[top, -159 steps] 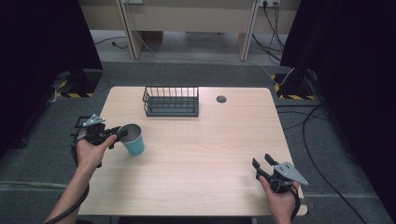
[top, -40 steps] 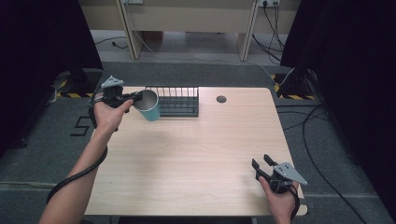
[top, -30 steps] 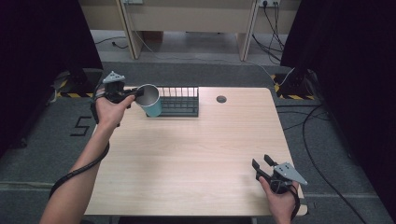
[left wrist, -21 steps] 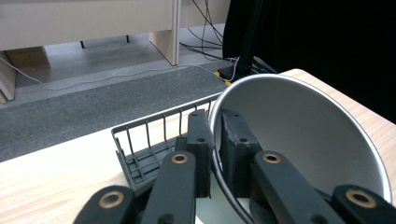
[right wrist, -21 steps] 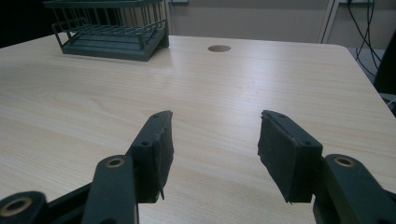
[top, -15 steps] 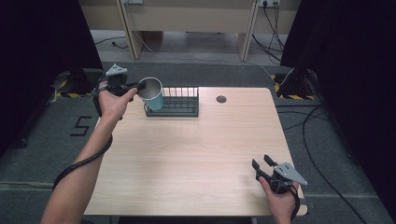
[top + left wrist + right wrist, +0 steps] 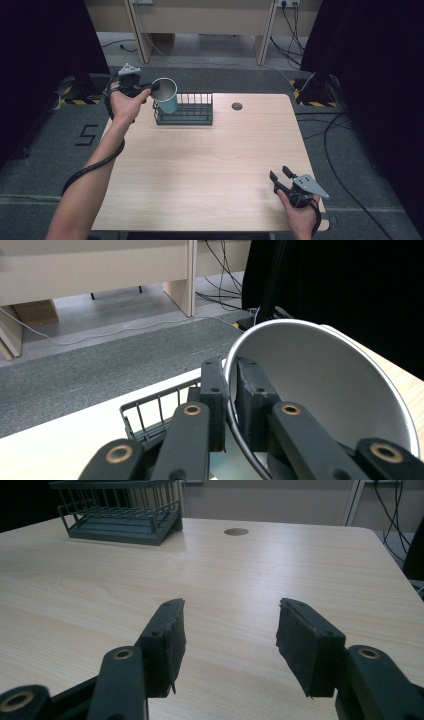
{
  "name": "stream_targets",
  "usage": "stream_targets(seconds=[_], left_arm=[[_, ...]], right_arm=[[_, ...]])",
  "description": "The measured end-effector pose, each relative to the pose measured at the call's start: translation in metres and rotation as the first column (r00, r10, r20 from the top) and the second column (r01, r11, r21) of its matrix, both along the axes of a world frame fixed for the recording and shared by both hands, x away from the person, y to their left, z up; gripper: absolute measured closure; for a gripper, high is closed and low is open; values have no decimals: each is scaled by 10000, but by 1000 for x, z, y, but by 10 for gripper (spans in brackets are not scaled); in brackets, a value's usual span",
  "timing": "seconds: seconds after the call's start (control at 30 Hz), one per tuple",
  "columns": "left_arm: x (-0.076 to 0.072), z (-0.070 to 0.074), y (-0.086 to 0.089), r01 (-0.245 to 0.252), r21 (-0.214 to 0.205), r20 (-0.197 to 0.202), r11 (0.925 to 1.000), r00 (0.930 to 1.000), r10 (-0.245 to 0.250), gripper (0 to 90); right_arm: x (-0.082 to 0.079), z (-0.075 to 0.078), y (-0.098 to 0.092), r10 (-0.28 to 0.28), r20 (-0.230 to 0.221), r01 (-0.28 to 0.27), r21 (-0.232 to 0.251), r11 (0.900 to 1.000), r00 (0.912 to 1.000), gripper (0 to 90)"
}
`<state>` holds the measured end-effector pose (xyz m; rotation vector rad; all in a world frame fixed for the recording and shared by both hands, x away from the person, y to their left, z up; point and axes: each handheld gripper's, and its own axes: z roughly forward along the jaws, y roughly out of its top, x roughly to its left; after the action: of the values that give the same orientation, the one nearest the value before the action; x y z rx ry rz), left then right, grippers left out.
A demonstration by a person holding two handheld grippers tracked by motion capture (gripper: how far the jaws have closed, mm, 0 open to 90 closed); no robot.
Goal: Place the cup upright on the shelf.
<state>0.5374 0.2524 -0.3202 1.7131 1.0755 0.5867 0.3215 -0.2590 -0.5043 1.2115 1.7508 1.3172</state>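
Note:
A teal cup [image 7: 166, 96] with a pale inside [image 7: 325, 390] hangs in the air over the left end of the dark wire rack [image 7: 184, 109]. My left gripper [image 7: 150, 89] is shut on the cup's rim, one jaw inside and one outside [image 7: 227, 400]. The cup tilts, its mouth turned up and toward the camera. Part of the rack [image 7: 150, 412] shows below the jaws in the left gripper view. My right gripper [image 7: 280, 178] rests at the table's near right corner, open with nothing between its pads [image 7: 227, 630].
The wooden table [image 7: 210, 165] has a small round dark grommet [image 7: 237, 106] at the back, right of the rack. The rack [image 7: 120, 515] and grommet [image 7: 236, 531] also lie far ahead in the right gripper view. Cables run over the grey floor behind the table.
My left gripper has carried the cup from the table's left side back and rightward, lifting it over the rack's left end. The right gripper has not moved.

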Motion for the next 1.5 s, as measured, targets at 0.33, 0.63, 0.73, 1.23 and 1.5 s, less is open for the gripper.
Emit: stream_targets(seconds=[0.33,0.63,0.73,1.23,1.5], left_arm=[[13,6,-7,-85,68,86,9999,9999,85,824],[24,5,-13,-195,119,24,9997,9998,195,824],[26,5,-15,-199,139,33,9997,9998,198,824],[46,1,-19,-584,58,-53,9983,9983,584,825],[56,-4,-20,-802,24,-148,9968,9967,802,825]], right_arm=[[0,0,0,6,0,-6,24,10000,10000,451],[0,0,-1,-28,46,28,16,10000,10000,451],[0,-1,-1,-37,15,36,77,10000,10000,451],[0,-1,-1,-43,29,43,95,9999,10000,452],[0,-1,-2,-40,41,39,125,9999,10000,452]])
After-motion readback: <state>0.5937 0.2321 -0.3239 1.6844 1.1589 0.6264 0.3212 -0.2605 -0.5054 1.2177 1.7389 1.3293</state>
